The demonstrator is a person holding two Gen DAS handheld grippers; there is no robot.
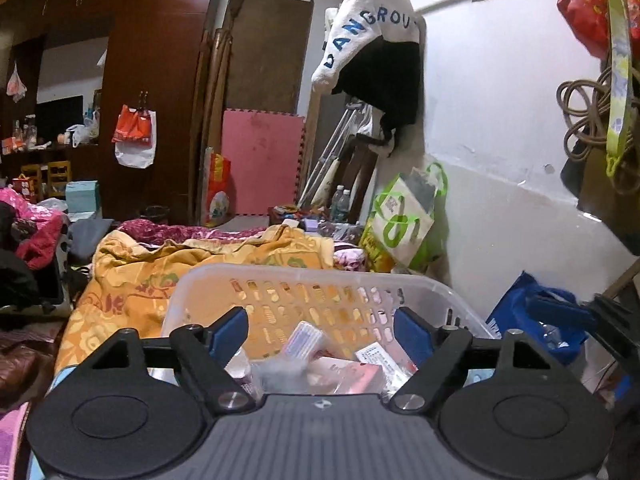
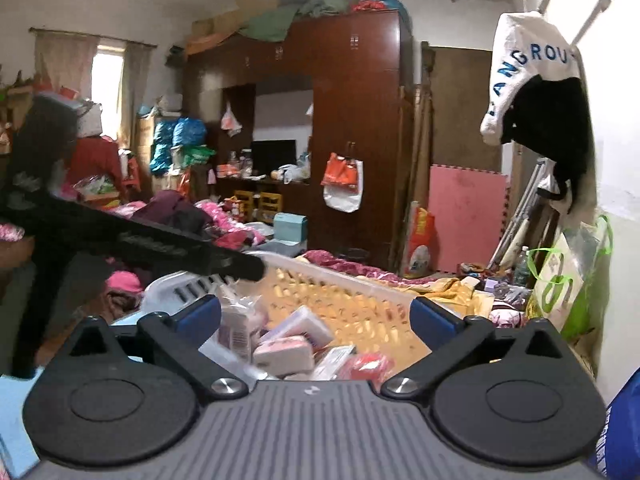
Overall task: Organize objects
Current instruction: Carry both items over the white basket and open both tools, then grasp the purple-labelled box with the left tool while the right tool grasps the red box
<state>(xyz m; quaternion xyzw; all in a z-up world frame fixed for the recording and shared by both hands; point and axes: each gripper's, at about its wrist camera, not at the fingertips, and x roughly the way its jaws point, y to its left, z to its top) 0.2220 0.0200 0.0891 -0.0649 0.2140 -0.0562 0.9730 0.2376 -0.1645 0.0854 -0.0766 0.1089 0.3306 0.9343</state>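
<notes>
Basket (image 1: 304,280) is the white plastic one with holes in its sides, and it sits right in front of both your claws, a little below them. Small packets (image 2: 288,344) are piled inside it: pink and white boxes, a red packet (image 2: 368,364) and some clear wrapped ones.

Your left claw (image 1: 322,326) has its two blue fingers (image 1: 230,330) apart. Nothing is between them. The packets lie just under and past its tips, and the far wall of the basket stands behind them.

Your right claw (image 2: 316,318) is wide apart too, and it holds nothing. The pink and white boxes lie just below its left finger, and the red packet lies nearer its right finger. Seen from this claw, the black arm of your other tool reaches in from the left, over the near rim of the basket.

Past the basket, beyond both claws, lies a yellow blanket (image 1: 132,276) on the bed. A green and white bag (image 1: 404,220) leans on the wall to the right.
</notes>
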